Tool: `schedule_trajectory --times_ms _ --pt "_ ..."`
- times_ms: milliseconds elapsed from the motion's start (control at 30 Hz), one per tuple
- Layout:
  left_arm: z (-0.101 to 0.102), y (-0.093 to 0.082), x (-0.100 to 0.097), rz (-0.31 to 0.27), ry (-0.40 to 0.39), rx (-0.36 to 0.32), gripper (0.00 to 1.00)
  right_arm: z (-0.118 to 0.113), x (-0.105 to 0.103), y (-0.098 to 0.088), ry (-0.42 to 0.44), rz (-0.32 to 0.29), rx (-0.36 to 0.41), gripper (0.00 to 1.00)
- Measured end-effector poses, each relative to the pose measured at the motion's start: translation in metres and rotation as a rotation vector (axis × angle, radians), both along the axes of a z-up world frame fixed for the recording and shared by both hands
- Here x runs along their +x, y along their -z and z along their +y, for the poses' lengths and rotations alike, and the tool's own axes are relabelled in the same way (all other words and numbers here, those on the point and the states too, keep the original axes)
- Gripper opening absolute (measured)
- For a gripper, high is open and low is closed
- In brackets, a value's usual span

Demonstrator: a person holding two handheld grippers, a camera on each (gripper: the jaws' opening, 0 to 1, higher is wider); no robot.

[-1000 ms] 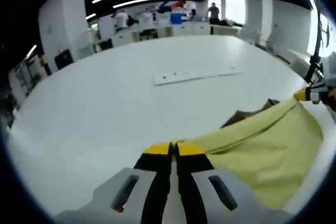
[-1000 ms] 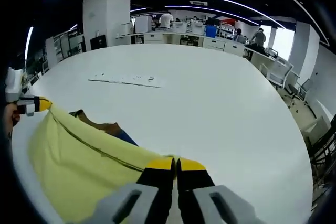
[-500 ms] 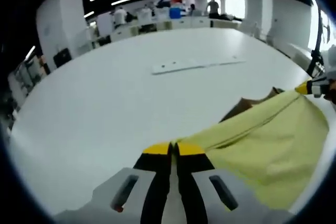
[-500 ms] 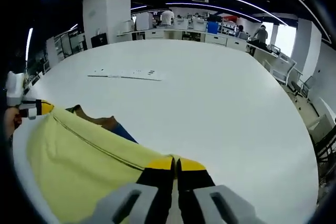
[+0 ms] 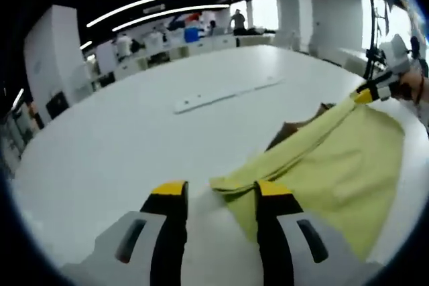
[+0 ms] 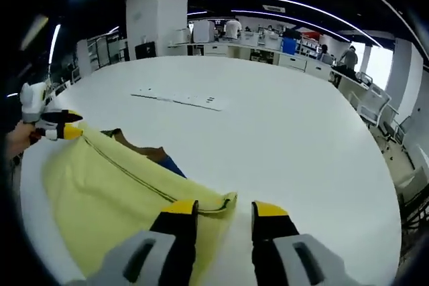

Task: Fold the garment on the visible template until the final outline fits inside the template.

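One yellow garment [image 5: 335, 159] is spread on the white desk [image 5: 134, 138], with one brown and blue piece [image 6: 151, 155] seen beneath it and one long white strip [image 5: 224, 93] well apart. Two grippers are counted: the left gripper [image 5: 214, 195] and the right gripper [image 6: 224, 211], whose fingers, clamped on the cloth's corners half a second ago, are now parted and released.

garment [image 5: 328, 159]: lower edge was cut off by the frame
brown item [image 6: 144, 153]: mostly hidden beneath the garment
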State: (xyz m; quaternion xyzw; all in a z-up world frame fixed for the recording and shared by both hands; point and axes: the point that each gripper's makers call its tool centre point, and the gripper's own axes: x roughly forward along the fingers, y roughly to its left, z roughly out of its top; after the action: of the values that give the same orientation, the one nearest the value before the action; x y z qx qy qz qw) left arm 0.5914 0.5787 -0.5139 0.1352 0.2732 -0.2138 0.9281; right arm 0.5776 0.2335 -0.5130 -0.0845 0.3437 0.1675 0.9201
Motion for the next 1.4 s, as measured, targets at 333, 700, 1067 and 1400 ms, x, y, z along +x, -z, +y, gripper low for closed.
schedule_trajectory --times_ms 333,700,1067,1400 --pt "-0.004 0.009 0.009 -0.002 0.051 0.044 0.38 -0.003 0.004 0.005 -0.065 -0.034 -0.076 0.33" --pt "0.001 0.011 0.036 -0.005 -0.103 -0.059 0.4 -0.009 0.033 0.016 0.104 -0.048 0.013 0.31" --pt "0.021 0.001 0.038 -0.011 -0.237 -0.11 0.5 -0.006 0.033 0.009 0.167 -0.036 0.113 0.31" --pt "0.015 -0.021 0.017 -0.029 -0.177 -0.108 0.58 0.003 0.015 -0.007 0.14 -0.012 0.151 0.42"
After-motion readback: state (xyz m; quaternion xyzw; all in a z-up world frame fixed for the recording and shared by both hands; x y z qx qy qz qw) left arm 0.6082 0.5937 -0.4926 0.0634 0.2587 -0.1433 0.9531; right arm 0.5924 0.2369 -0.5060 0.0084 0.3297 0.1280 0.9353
